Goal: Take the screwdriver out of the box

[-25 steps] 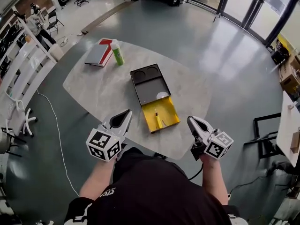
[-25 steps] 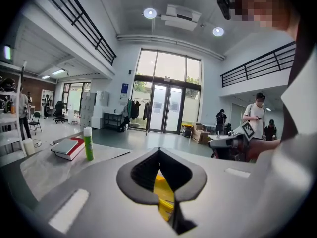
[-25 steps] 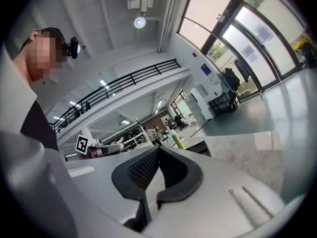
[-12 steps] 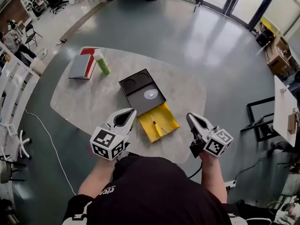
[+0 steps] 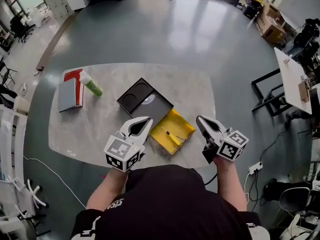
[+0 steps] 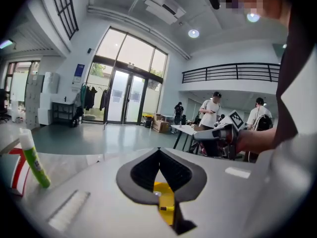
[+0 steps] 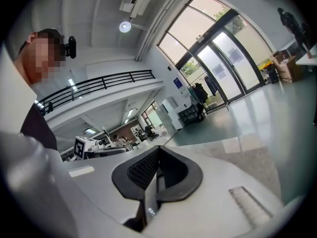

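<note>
A small yellow-handled screwdriver (image 5: 171,137) is seen lying in the open yellow box (image 5: 183,128) on the pale marbled table (image 5: 100,129). The left gripper (image 5: 146,120) and right gripper (image 5: 199,119) are closed and empty, flanking it. A glossy grey floor (image 5: 200,34) surrounds the table.

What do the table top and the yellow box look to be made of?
The table top looks like stone or stone-patterned laminate: pale grey, mottled, with a faint sheen. The yellow box seems to be cardboard or thin plastic: flat, evenly coloured, matte walls; it is too small to decide.
</note>
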Demonstrator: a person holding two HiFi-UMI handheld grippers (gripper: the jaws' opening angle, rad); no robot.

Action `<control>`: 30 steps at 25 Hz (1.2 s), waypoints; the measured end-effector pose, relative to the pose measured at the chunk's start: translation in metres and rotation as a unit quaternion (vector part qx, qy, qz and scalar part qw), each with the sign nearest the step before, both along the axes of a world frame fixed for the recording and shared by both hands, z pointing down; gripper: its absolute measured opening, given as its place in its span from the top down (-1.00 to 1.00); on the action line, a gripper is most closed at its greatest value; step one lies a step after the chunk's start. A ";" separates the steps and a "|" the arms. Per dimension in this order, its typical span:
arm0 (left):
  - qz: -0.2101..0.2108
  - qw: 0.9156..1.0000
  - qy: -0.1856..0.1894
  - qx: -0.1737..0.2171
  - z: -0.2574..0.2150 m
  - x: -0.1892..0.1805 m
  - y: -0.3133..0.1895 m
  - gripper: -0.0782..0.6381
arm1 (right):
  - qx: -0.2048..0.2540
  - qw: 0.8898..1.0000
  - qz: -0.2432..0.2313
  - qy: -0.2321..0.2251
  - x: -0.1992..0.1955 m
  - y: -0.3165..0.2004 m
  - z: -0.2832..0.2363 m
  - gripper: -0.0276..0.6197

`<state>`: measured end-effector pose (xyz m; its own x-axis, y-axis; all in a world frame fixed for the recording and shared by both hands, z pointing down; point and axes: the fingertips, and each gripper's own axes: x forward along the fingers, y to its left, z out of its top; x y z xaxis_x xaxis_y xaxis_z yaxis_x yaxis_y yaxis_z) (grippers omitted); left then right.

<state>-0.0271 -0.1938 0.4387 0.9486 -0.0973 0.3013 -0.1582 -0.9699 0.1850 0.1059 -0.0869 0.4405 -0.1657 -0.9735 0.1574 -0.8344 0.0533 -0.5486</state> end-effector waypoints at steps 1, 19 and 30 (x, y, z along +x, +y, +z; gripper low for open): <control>0.014 1.000 0.004 -0.002 0.000 0.004 0.000 0.77 | -0.005 1.000 0.013 0.002 -0.001 0.001 0.000 0.87; 0.129 0.990 -0.059 -0.009 0.046 0.066 0.030 0.77 | -0.045 0.994 0.089 -0.043 0.008 0.055 0.037 0.87; 0.192 0.973 -0.129 0.004 0.101 0.102 0.050 0.77 | -0.057 0.989 0.110 -0.077 0.022 0.076 0.068 0.87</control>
